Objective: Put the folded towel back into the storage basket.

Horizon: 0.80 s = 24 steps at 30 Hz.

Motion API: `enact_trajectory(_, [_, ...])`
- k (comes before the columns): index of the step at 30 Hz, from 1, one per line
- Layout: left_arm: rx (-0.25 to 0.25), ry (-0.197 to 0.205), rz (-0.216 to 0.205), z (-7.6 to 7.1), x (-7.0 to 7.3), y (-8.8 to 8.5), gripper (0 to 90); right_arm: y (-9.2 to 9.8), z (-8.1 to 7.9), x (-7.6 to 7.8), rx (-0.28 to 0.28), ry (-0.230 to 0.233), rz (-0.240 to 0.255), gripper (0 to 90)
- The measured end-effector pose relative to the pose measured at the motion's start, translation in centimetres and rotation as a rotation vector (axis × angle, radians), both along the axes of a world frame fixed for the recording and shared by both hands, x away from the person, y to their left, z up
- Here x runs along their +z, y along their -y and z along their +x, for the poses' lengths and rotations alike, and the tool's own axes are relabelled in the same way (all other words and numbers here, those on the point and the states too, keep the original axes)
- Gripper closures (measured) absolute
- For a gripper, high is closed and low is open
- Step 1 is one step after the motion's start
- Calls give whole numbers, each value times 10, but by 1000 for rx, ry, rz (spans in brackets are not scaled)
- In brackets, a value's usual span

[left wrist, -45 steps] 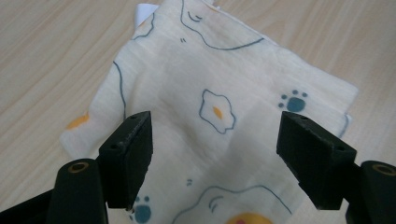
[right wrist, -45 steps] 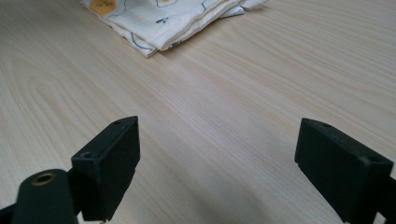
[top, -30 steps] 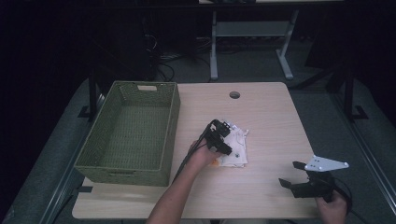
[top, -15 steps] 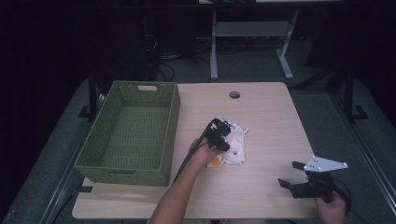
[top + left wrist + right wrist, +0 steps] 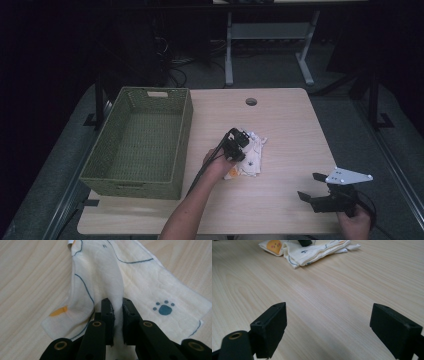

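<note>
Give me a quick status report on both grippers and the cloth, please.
Left gripper jaws just closed, pinching a raised fold of the cloth. Right gripper open, empty, low over bare table. Green basket at left, nothing between it and the cloth.

A cream cloth (image 5: 250, 159) lies crumpled near the middle of the tabletop (image 5: 290, 125), just right of the basket. It bears thin blue lines, a blue paw print and an orange patch. One raised fold stands pinched up from it.
</note>
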<state>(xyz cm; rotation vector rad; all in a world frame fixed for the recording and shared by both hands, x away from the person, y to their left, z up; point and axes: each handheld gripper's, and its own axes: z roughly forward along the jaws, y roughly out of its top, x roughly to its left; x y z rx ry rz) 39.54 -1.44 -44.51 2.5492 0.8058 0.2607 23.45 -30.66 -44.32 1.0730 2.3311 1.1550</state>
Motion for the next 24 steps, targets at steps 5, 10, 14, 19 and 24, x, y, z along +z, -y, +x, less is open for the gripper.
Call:
enact_trajectory(5, [-14, -30, -8, -4, 4, -2, 821, 2, 0, 0, -9, 1, 14, 135])
enact_trajectory(10, [-13, -59, -57, -8, 12, -7, 821, 2, -1, 0, -11, 6, 15, 135])
enact_trajectory(14, [-28, -103, -142, -12, 25, -17, 822, 4, -1, 0, -22, 15, 19, 135])
enact_trajectory(19, [-31, -144, -236, -18, 38, -28, 822, 5, -2, 0, -34, 13, 21, 135])
enact_trajectory(24, [-54, -167, -301, -26, 49, -35, 822, 6, -2, 1, -40, 18, 20, 135])
